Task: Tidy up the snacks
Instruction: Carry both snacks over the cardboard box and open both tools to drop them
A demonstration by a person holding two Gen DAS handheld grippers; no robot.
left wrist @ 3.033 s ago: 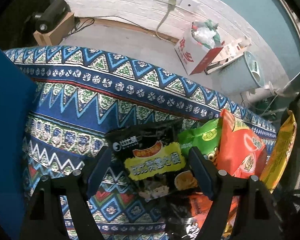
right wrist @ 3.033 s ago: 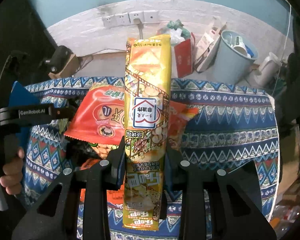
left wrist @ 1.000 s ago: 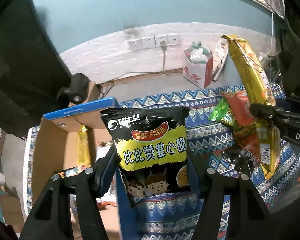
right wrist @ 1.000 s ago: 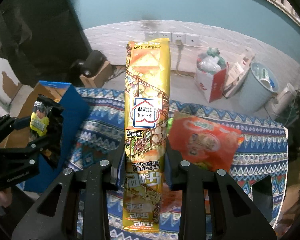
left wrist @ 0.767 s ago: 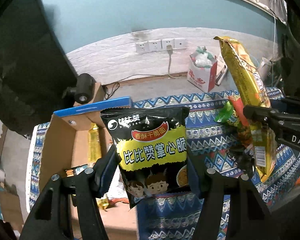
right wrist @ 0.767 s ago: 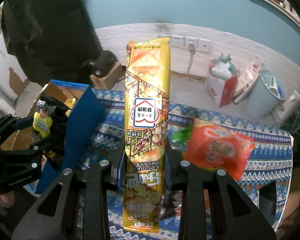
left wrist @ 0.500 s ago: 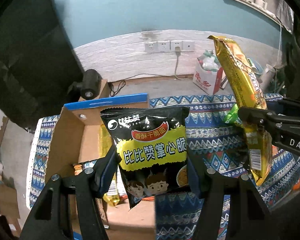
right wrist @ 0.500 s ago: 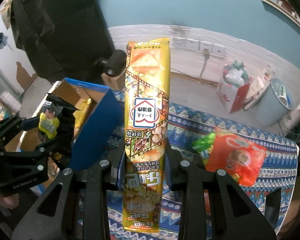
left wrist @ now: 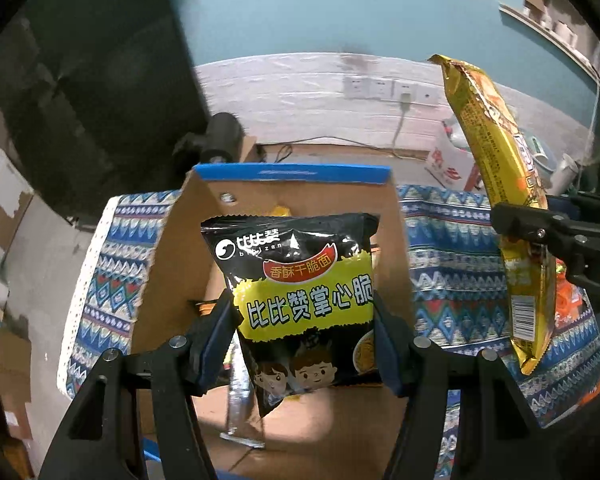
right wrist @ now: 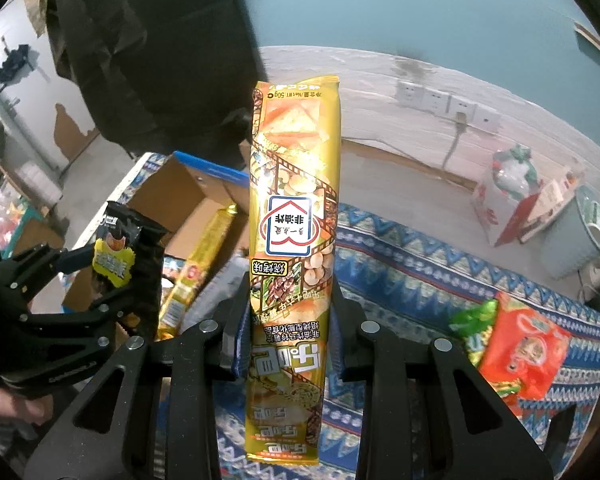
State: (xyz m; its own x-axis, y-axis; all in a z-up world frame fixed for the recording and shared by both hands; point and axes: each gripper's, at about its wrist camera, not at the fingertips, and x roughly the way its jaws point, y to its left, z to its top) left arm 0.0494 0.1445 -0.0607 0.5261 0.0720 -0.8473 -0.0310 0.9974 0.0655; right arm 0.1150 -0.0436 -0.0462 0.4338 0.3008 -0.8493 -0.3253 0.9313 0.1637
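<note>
Over the last second both hands have swung from the snack pile toward the cardboard box (left wrist: 180, 280). The left wrist view, which a second ago caught only the box's near corner, now looks straight down into its open top. The carry looks nearly finished, and the release is probably the next step.

The left gripper (left wrist: 304, 316) is clamped on a black instant-noodle snack bag (left wrist: 300, 292), its jaws standing fairly wide to span the puffy pillow pack — glossy crinkled film with a sawtooth top seal. It hangs directly over the box opening.

The right gripper (right wrist: 288, 320) is closed tight on a long yellow cracker packet (right wrist: 294, 240), a slim, stiff-looking metallic sleeve held upright near its lower third. It sits just beside the box's right wall, over the patterned tablecloth (right wrist: 420, 272), not yet above the opening.

Inside the box, another gold packet (right wrist: 196, 272) leans along the wall, with a silvery wrapper (left wrist: 236, 392) on the brown floor. 2 soft bags — an orange snack bag (right wrist: 528, 352) and a green one (right wrist: 476, 320) — are left on the woven cloth.
</note>
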